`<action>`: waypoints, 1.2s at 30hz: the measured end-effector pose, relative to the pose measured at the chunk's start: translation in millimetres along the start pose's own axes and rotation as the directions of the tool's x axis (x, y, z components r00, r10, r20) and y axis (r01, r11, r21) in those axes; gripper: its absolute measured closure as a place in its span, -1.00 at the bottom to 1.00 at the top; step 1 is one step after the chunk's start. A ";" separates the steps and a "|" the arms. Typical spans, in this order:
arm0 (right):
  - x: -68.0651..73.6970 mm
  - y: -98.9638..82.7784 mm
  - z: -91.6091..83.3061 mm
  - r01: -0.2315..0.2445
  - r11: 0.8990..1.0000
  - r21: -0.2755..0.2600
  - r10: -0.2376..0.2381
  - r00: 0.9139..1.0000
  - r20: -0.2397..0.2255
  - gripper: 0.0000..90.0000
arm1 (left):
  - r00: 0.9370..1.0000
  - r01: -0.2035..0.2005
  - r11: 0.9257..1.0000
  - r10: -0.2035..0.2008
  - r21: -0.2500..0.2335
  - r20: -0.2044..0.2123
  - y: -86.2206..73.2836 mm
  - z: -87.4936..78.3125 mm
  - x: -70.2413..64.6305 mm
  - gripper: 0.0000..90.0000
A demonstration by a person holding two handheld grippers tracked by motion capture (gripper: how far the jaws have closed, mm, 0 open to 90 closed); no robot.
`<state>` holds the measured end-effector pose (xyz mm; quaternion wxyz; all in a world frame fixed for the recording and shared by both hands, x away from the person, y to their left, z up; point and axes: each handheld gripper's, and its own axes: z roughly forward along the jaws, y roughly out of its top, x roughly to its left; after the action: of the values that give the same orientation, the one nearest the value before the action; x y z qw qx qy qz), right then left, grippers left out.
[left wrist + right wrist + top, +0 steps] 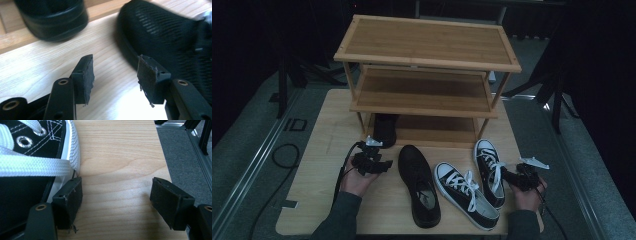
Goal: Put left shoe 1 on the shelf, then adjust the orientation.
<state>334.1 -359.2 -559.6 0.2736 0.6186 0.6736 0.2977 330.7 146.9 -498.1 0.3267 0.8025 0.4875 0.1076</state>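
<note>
High view: above the near edge, looking forward-down over the table. Both gripper views sit low and close over the board; left shares black shoe at 1 o'clock.

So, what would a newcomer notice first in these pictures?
Probably the three-tier bamboo shoe rack at the table's far side, with one black shoe on its lowest shelf. In front lie another black shoe and two black-and-white sneakers, between the open left gripper and right gripper.
</note>
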 end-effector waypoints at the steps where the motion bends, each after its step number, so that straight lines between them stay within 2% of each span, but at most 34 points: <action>1: 0.0 0.0 0.0 0.000 1.000 0.000 0.000 1.000 0.000 -0.43 | 1.000 0.000 1.000 0.000 -0.006 0.005 1.0 -2.5 -2.8 0.04; 4: 0.0 0.1 0.0 0.000 1.000 0.000 0.000 1.000 0.000 -0.43 | 1.000 -0.005 1.000 0.006 -0.024 0.030 4.1 -10.7 -12.5 -0.01; 8: -0.1 0.1 0.1 0.000 1.000 0.000 0.000 1.000 -0.001 -0.43 | 0.997 -0.031 0.999 0.034 -0.036 0.068 8.8 -20.0 -28.2 -0.15; 10: -0.1 0.1 0.1 0.000 1.000 0.000 0.000 1.000 -0.001 -0.43 | 0.996 -0.036 0.999 0.039 -0.037 0.078 9.5 -21.3 -31.4 -0.18; 11: -0.1 0.1 0.1 0.000 1.000 0.000 0.000 1.000 -0.001 -0.43 | 0.993 -0.053 0.998 0.057 -0.041 0.102 11.1 -24.5 -40.2 -0.18; 16: -0.1 0.1 0.1 0.000 1.000 0.000 0.000 1.000 -0.001 -0.43 | 0.988 -0.068 0.996 0.075 -0.056 0.137 13.1 -30.5 -57.5 -0.20; 19: -0.1 0.1 0.1 0.000 1.000 0.000 0.000 1.000 -0.001 -0.43 | 0.981 -0.102 0.994 0.108 -0.047 0.158 13.7 -31.7 -68.1 -0.21; 23: -0.1 0.1 0.1 0.000 1.000 0.000 0.000 1.000 -0.001 -0.43 | 0.975 -0.128 0.991 0.132 -0.034 0.177 13.7 -30.3 -81.0 -0.22; 30: -0.1 0.1 0.1 0.000 1.000 0.000 0.000 1.000 -0.001 -0.43 | 0.967 -0.139 0.990 0.139 -0.016 0.215 12.7 -29.3 -94.7 -0.22; 32: -0.1 0.1 0.1 0.000 1.000 0.000 0.000 1.000 -0.001 -0.43 | 0.965 -0.150 0.989 0.148 -0.008 0.218 12.4 -28.3 -100.1 -0.22; 34: -0.1 0.1 0.1 0.000 1.000 0.000 0.000 1.000 -0.001 -0.43 | 0.968 -0.168 0.986 0.162 0.014 0.192 11.8 -25.1 -104.3 -0.20; 36: -0.1 0.1 0.1 0.000 1.000 0.000 0.000 1.000 -0.001 -0.43 | 0.970 -0.182 0.983 0.174 0.033 0.168 10.5 -22.8 -103.7 0.01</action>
<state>334.2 -359.3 -559.6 0.2735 0.6185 0.6737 0.2980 275.0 64.7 -459.0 0.3355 0.8567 0.3874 0.0581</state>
